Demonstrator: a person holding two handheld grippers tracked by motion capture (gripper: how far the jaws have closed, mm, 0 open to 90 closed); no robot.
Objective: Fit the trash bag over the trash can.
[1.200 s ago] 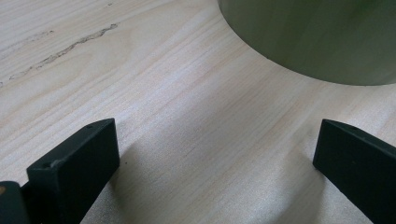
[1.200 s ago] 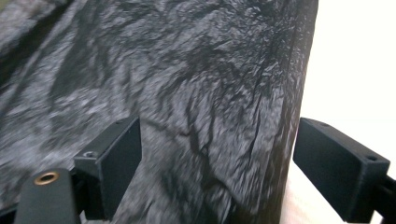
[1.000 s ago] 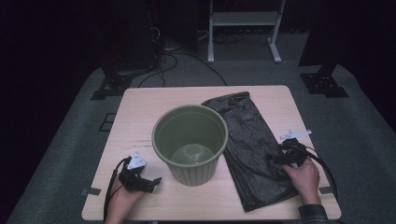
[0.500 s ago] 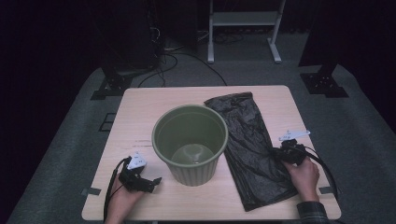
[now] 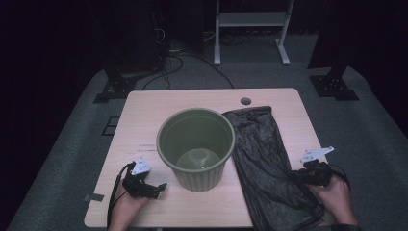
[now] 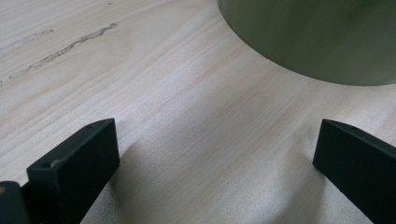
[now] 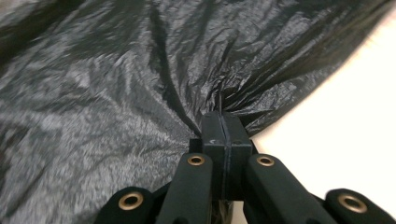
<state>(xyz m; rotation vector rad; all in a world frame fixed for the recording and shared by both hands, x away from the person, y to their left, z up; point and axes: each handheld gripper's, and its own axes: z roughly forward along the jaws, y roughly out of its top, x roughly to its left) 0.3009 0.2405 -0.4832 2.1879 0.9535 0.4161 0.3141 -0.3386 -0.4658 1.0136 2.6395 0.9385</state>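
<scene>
Right gripper view: my right gripper pinches the black bag's edge ahead; next, I'd lift it toward the bin.

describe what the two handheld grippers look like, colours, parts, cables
Both are black. The left gripper has blocky flat jaws, a pale three-cornered plate on top and a black cable looping behind it. The right gripper has the same plate, a black cable, and brass-coloured rivets on its jaw links.

Near end of the black bag and both forearms, cut off by the high view's bottom edge
</scene>
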